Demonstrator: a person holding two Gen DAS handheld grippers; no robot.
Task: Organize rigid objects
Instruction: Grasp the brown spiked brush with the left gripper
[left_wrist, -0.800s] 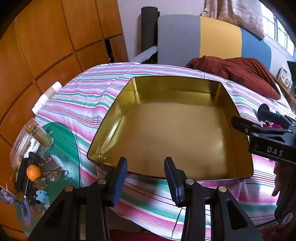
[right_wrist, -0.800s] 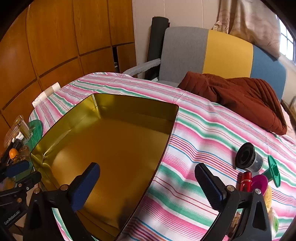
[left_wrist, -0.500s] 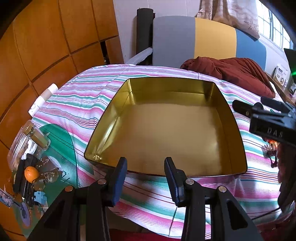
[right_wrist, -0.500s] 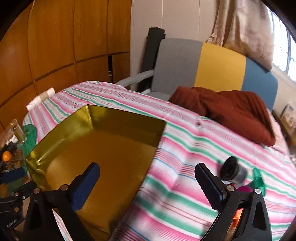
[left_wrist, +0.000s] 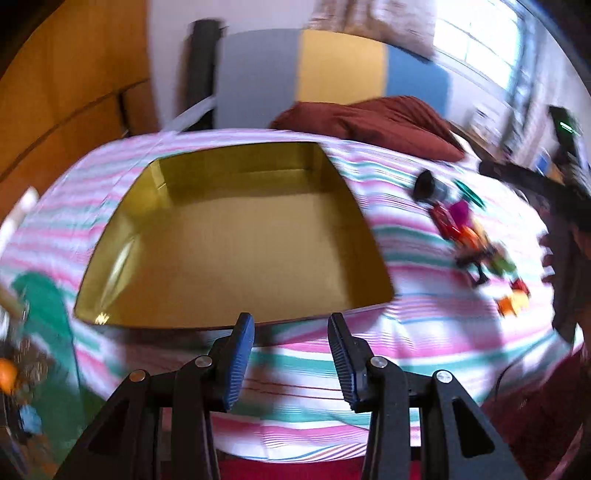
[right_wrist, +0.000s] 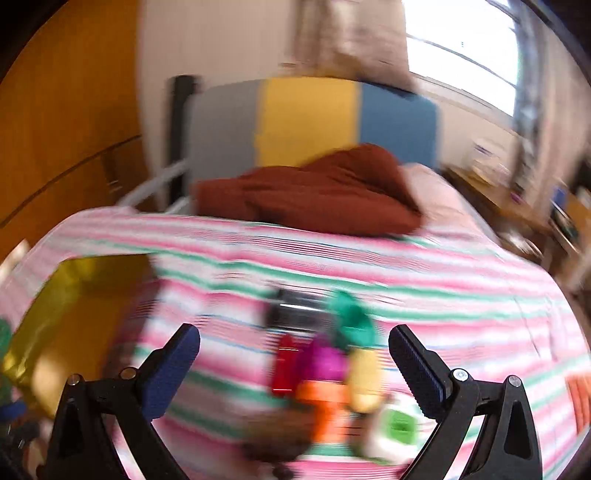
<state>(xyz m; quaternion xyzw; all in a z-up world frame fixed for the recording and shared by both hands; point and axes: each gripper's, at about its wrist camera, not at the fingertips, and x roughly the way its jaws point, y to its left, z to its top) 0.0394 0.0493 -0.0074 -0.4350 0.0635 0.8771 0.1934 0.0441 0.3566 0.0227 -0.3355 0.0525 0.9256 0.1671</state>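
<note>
An empty gold tin tray (left_wrist: 110, 236) lies on the striped bedspread; its corner shows at the left of the right wrist view (right_wrist: 66, 280). A blurred pile of small coloured objects (left_wrist: 469, 236) lies right of the tray, with a black cylinder (left_wrist: 424, 184) at its far end. In the right wrist view the pile (right_wrist: 332, 365) sits between my fingers, below them. My left gripper (left_wrist: 291, 354) is open and empty, just short of the tray's near edge. My right gripper (right_wrist: 293, 362) is wide open and empty over the pile.
A dark red blanket (right_wrist: 306, 195) lies at the head of the bed before a grey, yellow and blue headboard (right_wrist: 306, 122). Wooden panels (left_wrist: 74, 74) stand at left. A cluttered green-topped stand (left_wrist: 33, 332) is beside the bed at lower left.
Both views have swung right and are motion-blurred. My right gripper has moved from beside the tray to over the pile of objects. My left gripper has drawn back a little from the tray.
</note>
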